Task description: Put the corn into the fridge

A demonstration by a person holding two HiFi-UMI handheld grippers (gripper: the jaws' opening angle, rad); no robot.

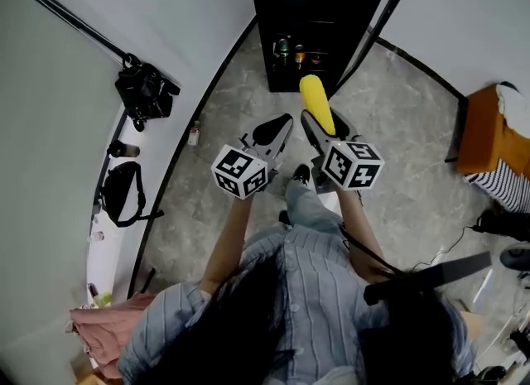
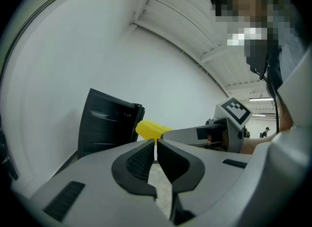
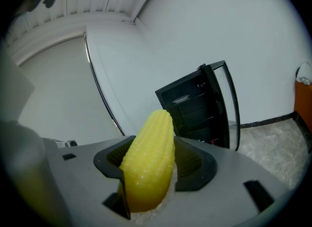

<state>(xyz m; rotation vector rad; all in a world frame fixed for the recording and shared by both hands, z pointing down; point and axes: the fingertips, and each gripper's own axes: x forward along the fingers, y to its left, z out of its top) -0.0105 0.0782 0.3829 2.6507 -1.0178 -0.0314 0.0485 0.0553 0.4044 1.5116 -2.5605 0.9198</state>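
The left hand-held gripper (image 2: 156, 152) has its jaws drawn together with nothing between them. Just beside it, the right hand-held gripper (image 1: 321, 127) clamps a yellow plastic corn cob (image 3: 148, 157). The cob's tip points toward the small black fridge (image 1: 319, 19), which stands with its door open on the grey stone floor (image 1: 397, 127).

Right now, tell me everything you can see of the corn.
The corn is a bright yellow cob, plastic-looking, with rows of small bumps and a rounded tip. The right gripper is shut on its lower part; the tip sticks out past the jaws, aimed toward the open black fridge. Nothing else touches it.
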